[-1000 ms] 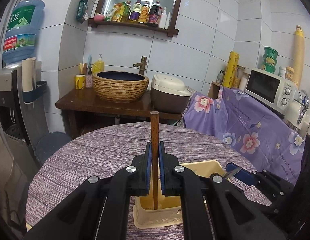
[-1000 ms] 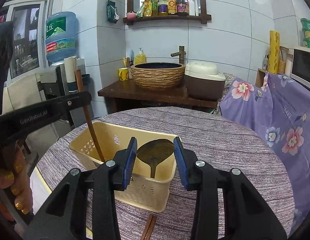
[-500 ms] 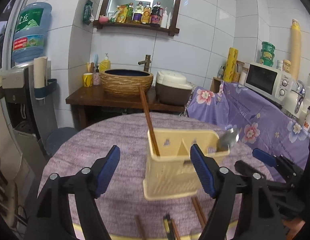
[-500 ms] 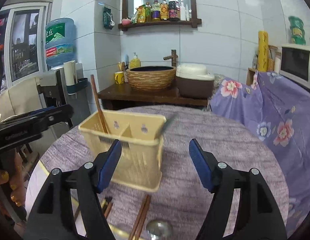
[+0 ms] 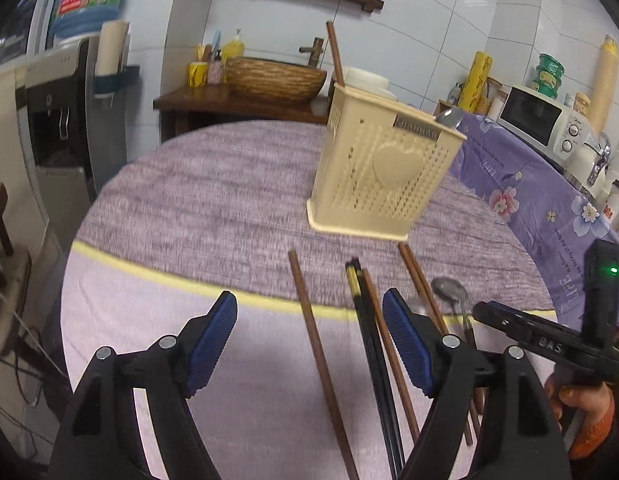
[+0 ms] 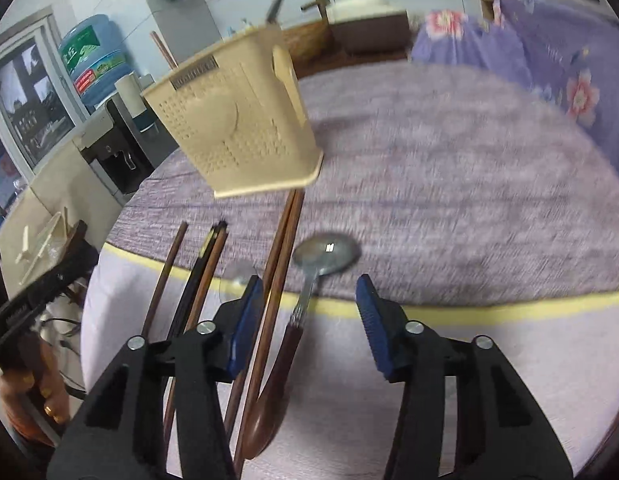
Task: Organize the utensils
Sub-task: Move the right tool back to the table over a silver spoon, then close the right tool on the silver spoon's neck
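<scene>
A beige perforated utensil holder stands on the round purple-clothed table. It holds one brown chopstick and a metal spoon. My left gripper is open low over the near edge, and a single brown chopstick lies on the cloth between its fingers. Black chopsticks lie just right of it. My right gripper has its jaws closing around a brown-handled spoon lying flat, pads not touching it. A brown chopstick pair runs along its left finger.
Behind the table stands a wooden side table with a woven basin. A water dispenser is at the left, a microwave on a purple floral cloth at the right. A yellow stripe marks the cloth's near border.
The left gripper let go of the chopstick in the holder, and the right gripper's spoon now stands there too. Both grippers have drawn back and sunk to the utensils by the near edge.
</scene>
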`<state>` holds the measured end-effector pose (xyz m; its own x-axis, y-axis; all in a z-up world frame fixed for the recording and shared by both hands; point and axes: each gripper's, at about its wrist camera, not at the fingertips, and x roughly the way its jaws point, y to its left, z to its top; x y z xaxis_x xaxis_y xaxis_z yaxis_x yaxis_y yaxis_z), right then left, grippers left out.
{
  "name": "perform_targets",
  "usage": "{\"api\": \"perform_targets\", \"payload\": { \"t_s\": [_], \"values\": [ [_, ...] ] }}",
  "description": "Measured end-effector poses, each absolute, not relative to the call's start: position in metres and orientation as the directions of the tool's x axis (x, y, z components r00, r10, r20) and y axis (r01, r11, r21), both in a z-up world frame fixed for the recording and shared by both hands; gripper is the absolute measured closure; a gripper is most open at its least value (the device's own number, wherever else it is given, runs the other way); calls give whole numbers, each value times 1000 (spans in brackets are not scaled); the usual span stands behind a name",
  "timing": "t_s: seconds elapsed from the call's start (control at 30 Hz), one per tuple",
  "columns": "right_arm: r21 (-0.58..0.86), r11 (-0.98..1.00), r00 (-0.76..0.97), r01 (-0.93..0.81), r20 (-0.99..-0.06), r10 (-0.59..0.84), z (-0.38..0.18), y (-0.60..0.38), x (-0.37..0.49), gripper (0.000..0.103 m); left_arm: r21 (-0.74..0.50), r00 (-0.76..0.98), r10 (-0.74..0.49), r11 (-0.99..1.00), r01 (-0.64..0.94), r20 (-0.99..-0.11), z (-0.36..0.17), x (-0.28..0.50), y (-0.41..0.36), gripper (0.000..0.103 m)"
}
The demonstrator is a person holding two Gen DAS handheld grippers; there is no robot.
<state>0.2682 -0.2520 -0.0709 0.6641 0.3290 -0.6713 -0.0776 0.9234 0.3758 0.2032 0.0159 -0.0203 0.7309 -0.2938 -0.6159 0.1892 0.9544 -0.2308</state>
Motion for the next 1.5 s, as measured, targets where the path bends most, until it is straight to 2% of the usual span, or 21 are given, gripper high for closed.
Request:
{"api": "perform_targets", "payload": {
  "t_s": [0.27, 0.4, 0.5, 0.57, 0.7, 0.83, 1.0, 1.17, 1.2, 1.3, 1.4, 1.47, 1.5],
  "values": [
    [509, 859, 622, -54, -656, 428, -89, -255, 284, 74, -256, 715, -299, 951, 172, -631, -36, 189, 22, 29],
    [574, 818, 608, -39, -636, 475, -95, -259, 290, 93, -251, 716, -305, 950, 184, -629, -35, 188, 18, 29],
    [572, 819, 607, -45, -636, 477, -95, -260, 289, 93, -254, 714, -314, 948, 193, -627, -34, 187, 14, 29],
    [517, 855, 617, -53, -656, 435, -85, -258, 284, 94, -255, 711, -316, 947, 196, -628, -34, 188, 12, 29],
    [202, 978, 684, -54, -706, 184, -56, -256, 267, 95, -250, 704, -319, 947, 203, -635, -35, 188, 10, 29],
    [-102, 995, 723, -22, -688, -55, -44, -247, 253, 96, -264, 699, -324, 944, 196, -638, -37, 190, 12, 29],
    [-211, 976, 719, -48, -686, -113, -51, -241, 245, 96, -270, 695, -328, 943, 195, -640, -39, 189, 13, 29],
    [-181, 978, 735, -100, -676, -50, -47, -249, 239, 96, -270, 697, -322, 944, 189, -641, -39, 187, 15, 29],
    [-142, 979, 728, -147, -685, 10, -49, -247, 238, 96, -274, 695, -323, 944, 185, -642, -40, 188, 16, 29],
    [-86, 984, 720, -155, -692, 53, -50, -246, 235, 96, -291, 690, -333, 939, 182, -643, -41, 188, 17, 29],
    [42, 984, 690, -175, -707, 153, -53, -252, 235, 95, -289, 689, -332, 940, 182, -645, -42, 188, 15, 29],
    [73, 982, 673, -175, -719, 173, -56, -252, 236, 91, -287, 687, -332, 940, 184, -647, -42, 188, 14, 29],
    [82, 982, 669, -171, -722, 177, -57, -253, 237, 80, -287, 687, -333, 940, 185, -646, -42, 187, 14, 29]
  ]
}}
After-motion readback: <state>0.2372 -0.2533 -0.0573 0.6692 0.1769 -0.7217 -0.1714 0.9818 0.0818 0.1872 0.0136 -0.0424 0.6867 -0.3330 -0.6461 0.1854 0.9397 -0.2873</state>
